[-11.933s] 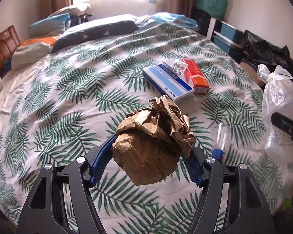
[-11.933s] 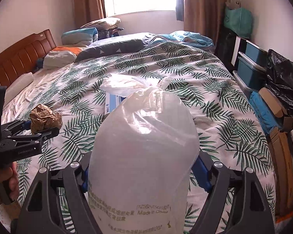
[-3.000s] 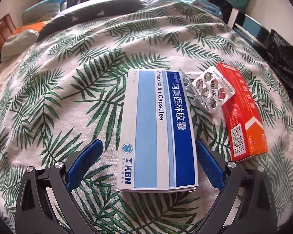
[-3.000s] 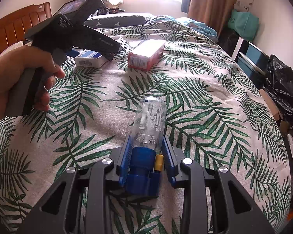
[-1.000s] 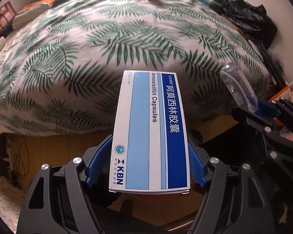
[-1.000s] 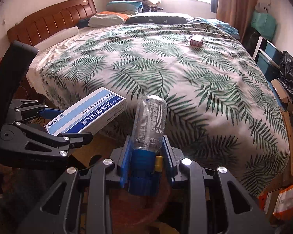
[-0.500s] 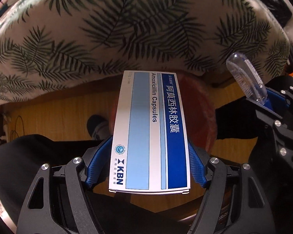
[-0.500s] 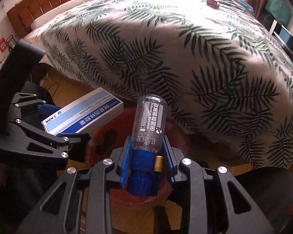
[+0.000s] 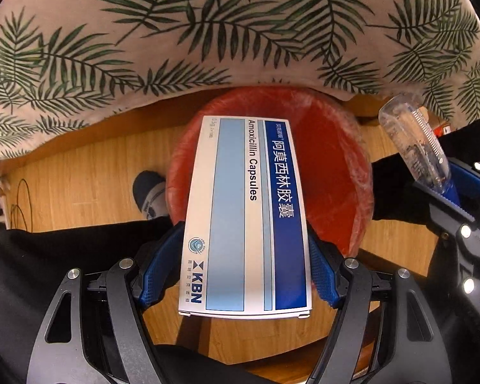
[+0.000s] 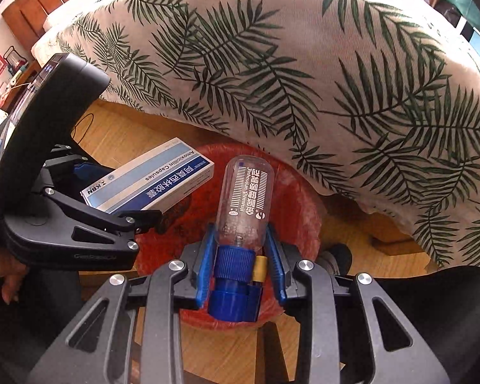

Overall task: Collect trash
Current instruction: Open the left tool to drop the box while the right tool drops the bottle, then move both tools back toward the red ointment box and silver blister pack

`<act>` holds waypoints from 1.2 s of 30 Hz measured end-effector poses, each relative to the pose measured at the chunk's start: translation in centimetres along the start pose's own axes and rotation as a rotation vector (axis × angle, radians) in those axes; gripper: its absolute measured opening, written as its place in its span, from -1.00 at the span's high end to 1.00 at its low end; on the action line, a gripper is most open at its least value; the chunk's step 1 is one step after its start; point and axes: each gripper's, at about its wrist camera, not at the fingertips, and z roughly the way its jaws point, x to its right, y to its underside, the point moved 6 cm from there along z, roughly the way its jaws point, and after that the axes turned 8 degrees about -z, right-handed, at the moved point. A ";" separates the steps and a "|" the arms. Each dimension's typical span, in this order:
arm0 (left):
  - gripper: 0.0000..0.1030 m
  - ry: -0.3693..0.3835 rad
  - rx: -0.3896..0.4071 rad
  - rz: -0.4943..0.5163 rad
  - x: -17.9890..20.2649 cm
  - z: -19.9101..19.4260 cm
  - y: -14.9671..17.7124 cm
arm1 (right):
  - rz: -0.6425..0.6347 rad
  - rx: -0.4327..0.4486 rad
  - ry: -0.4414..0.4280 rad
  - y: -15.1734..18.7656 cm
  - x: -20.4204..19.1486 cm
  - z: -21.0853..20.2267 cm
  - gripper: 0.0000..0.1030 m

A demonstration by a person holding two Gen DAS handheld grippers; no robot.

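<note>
Two pieces of trash held over the red bin (image 9: 336,166), one in each gripper. In the left gripper (image 9: 244,268): a white and blue medicine box (image 9: 246,217), clamped by its long sides between the blue pads (image 9: 158,268), jaws standing wide because of the box width. In the right gripper (image 10: 240,265): a clear plastic bottle (image 10: 244,198) with a blue cap (image 10: 235,265), jaws narrow and tight around the neck and cap, bottom of the bottle pointing away from the gripper.

Bin on the wooden floor (image 9: 80,172), just below the foot edge of the bed, with the overhanging edge of the leaf-print bedspread (image 10: 304,64) near its far rim. From the left wrist view, box directly above the bin opening, pointing down into it. From the right wrist view, bottle also above the opening, beside the box, apparently not touching it.

Step in hand, by judgement: the drop into the bin, carrying already done. Next move: simply to open both jaws and let the things fall. Probably better with the box first or with a little more space, to avoid the bottle bouncing off the box and over the rim. Also a socked foot (image 9: 150,192) just beside the bin on the left.
</note>
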 end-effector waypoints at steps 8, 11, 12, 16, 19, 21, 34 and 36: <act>-0.43 -0.001 -0.022 0.003 0.1 0.9 -0.5 | 0.002 -0.021 -0.014 -0.2 -0.1 0.9 0.41; -0.56 -0.004 -0.021 0.001 0.0 1.0 -0.5 | -0.003 -0.028 -0.019 -0.2 -0.3 1.3 0.41; -0.58 -0.007 -0.017 0.000 -0.1 0.9 -0.5 | -0.004 -0.030 -0.021 -0.3 -0.4 1.3 0.41; -0.61 -0.021 -0.004 -0.033 -0.8 0.7 -0.8 | -0.011 -0.040 -0.034 -0.4 -0.4 2.0 0.41; -0.61 -0.016 0.003 -0.076 -1.6 0.5 -1.0 | -0.015 -0.044 -0.042 -0.5 -0.6 2.4 0.41; -0.61 -0.007 0.006 -0.099 -2.1 0.4 -1.2 | -0.017 -0.049 -0.049 -0.5 -0.6 2.7 0.41; -0.61 0.005 0.025 -0.141 -2.9 -0.1 -1.4 | -0.022 -0.024 -0.058 -0.8 -1.0 2.7 -0.27; -0.61 0.013 0.041 -0.151 -3.0 -0.6 -1.5 | -0.009 -0.003 -0.057 -1.0 -0.8 2.0 -0.45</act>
